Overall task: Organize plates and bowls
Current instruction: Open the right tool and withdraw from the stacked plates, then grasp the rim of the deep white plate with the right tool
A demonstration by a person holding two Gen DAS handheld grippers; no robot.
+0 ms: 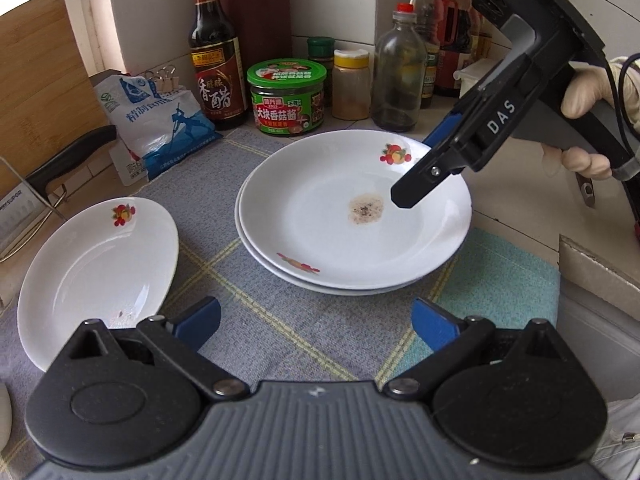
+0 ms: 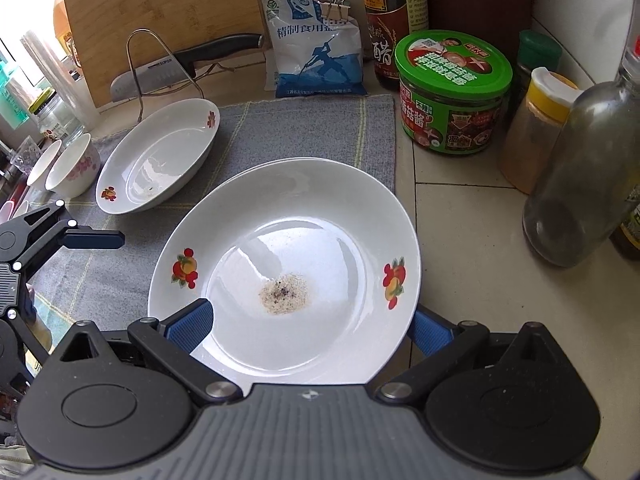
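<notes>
White top plate [image 1: 352,216], fruit decals, brown residue at centre, stacked on another

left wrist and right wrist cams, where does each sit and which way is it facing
Left wrist view: sits on the left gripper, open above the grey mat, facing the stacked plates and the condiment bottles behind; the right gripper and a gloved hand show at right.
Right wrist view: sits on the right gripper, its fingers either side of the top plate's near rim, facing the cutting board; the left gripper shows at left.
Shared: stacked plates, single plate, green-lidded jar, salt bag.
</notes>
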